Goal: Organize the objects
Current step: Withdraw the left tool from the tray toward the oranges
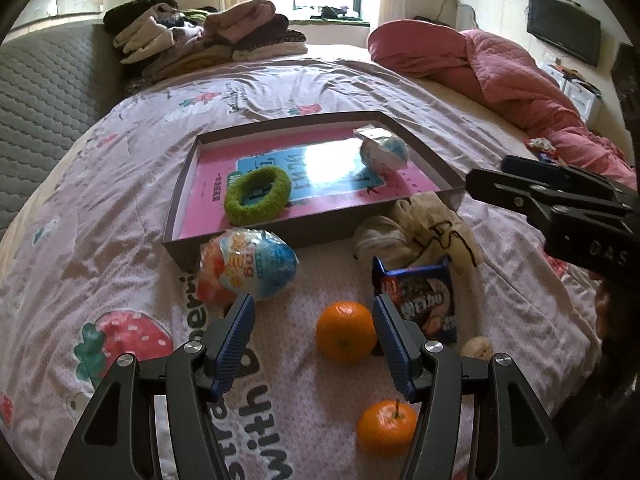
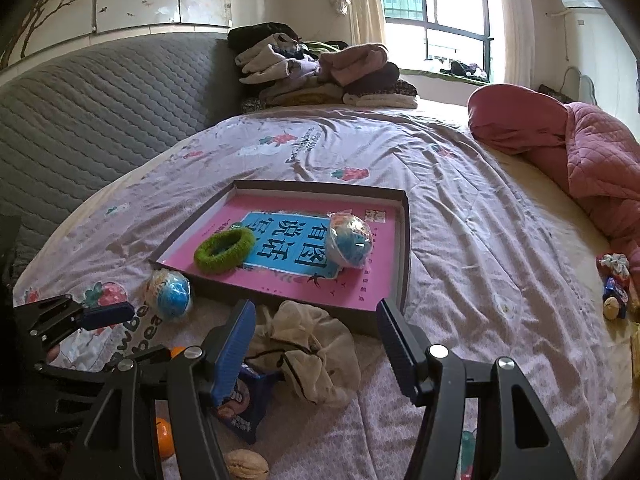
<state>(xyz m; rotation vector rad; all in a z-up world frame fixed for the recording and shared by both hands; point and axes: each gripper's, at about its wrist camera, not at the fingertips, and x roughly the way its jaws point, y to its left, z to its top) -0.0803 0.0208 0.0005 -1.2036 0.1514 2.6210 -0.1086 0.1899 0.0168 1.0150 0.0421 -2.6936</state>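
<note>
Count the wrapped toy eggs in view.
2. One egg sits inside the tray, at its far right corner; the other egg lies on the bed just outside the tray's near left corner. More could be hidden.

A bed spread with a pale lilac strawberry-print sheet (image 2: 460, 184) stood against a grey quilted headboard (image 2: 100, 108). A pile of folded clothes (image 2: 320, 76) lay at its head beside a bright barred window (image 2: 436, 8). A crumpled pink quilted blanket (image 1: 508, 76) lay along the far side, below a black wall-mounted television (image 1: 564, 28).

Home bedroom: bed (image 2: 460, 184), folded clothes (image 2: 320, 76), window (image 2: 440, 8).
</note>
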